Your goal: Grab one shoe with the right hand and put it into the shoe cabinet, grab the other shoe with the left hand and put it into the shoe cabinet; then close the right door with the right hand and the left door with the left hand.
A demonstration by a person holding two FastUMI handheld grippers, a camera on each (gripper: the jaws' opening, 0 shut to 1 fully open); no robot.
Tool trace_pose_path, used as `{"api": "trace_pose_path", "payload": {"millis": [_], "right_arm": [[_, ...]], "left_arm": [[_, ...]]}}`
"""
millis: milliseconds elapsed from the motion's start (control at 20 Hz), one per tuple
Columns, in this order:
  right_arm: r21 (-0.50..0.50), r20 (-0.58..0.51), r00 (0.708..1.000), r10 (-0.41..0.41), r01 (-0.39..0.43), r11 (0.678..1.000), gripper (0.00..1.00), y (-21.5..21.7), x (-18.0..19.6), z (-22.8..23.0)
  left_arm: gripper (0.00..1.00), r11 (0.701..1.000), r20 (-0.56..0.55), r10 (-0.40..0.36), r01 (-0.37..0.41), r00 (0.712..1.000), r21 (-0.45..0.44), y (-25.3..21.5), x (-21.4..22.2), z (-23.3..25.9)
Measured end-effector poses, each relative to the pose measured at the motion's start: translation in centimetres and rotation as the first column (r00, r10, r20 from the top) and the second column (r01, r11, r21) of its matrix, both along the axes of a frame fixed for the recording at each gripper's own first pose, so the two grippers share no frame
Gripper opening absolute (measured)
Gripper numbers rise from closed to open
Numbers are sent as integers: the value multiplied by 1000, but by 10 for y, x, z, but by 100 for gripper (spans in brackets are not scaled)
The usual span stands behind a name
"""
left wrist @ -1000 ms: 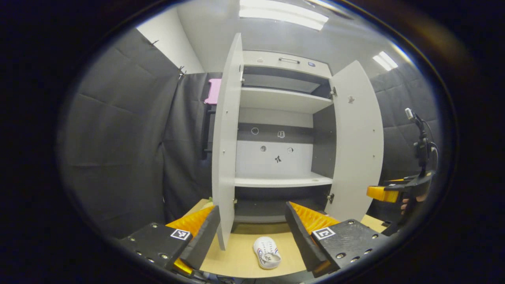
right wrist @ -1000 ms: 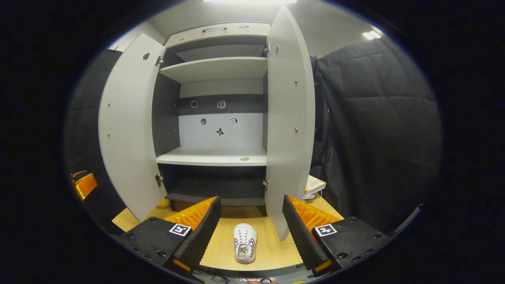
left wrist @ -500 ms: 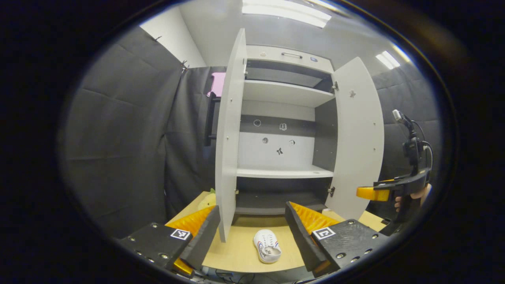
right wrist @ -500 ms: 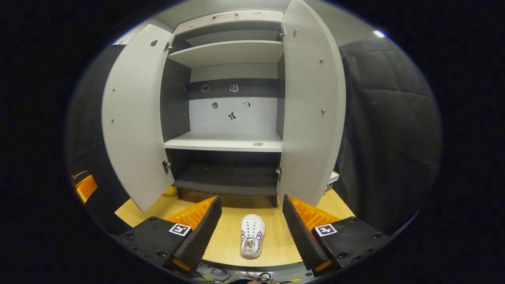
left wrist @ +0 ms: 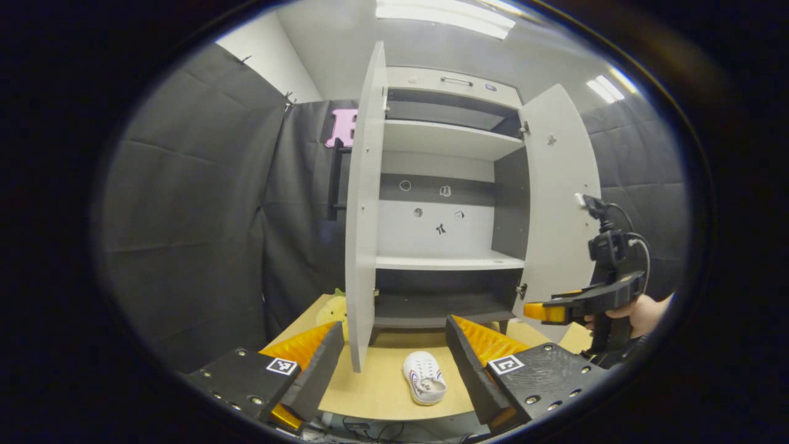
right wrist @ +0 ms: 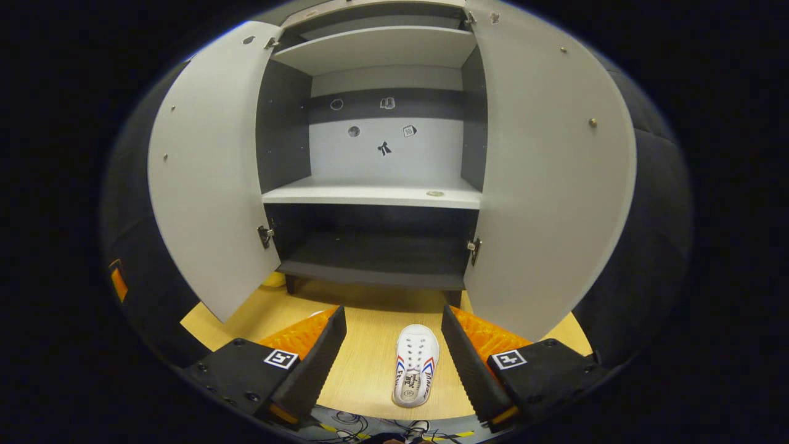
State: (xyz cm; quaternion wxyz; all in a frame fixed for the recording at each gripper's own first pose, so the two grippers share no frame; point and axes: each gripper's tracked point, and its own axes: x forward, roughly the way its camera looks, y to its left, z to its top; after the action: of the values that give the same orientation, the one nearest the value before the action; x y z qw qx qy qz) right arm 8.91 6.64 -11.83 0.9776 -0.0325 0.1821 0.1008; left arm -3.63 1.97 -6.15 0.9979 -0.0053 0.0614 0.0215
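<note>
Both grippers' jaws wide; white shoe (right wrist: 415, 364) on wooden table (right wrist: 363, 364); cabinet (right wrist: 376, 191) doors open.

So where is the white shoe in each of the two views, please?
Left gripper view: white shoe low, right of centre, on the wooden table.
Right gripper view: low centre, between that gripper's fingers, untouched.
Shared landmark: the open shoe cabinet behind it.

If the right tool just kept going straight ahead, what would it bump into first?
Probably the white shoe lying on the table between the open right tool's fingers; beyond it stands the open cabinet. Depth is hard to judge.
</note>
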Motion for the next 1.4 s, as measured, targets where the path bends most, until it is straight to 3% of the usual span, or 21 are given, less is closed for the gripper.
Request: {"api": "trace_pose_path", "payload": {"millis": [350,650,950,1100,1150,1200,1300,1350,1400], "right_arm": [[-38,-182,983,39,-46,998,98,18,36,-89],[-74,-349,937,8,-36,997,98,12,56,-173],[-185,-442,896,-39,-49,982,98,2,61,-228],[-256,-436,897,-75,-44,966,96,-2,65,-244],[-302,-432,897,-96,-44,952,82,-4,65,-246],[-352,-412,904,-116,-41,935,79,-7,68,-247],[-445,-373,911,-173,-12,896,50,-16,70,-245],[-444,-369,911,-182,-1,896,34,-16,73,-248],[-442,-366,913,-182,1,897,33,-15,69,-245]], "left_arm": [[95,1000,-60,-4,3,998,-23,-4,0,-18],[95,999,-119,18,-23,993,-36,-4,-4,-38],[95,995,-150,66,-77,986,-68,3,-14,-47],[94,991,-160,96,-110,982,-79,11,-18,-50],[94,989,-163,105,-120,981,-81,13,-20,-50],[94,988,-167,115,-130,979,-84,16,-21,-51],[94,985,-168,132,-147,977,-85,21,-23,-50],[94,985,-168,139,-154,976,-83,24,-25,-49],[94,984,-166,144,-159,976,-79,26,-26,-48]]}}
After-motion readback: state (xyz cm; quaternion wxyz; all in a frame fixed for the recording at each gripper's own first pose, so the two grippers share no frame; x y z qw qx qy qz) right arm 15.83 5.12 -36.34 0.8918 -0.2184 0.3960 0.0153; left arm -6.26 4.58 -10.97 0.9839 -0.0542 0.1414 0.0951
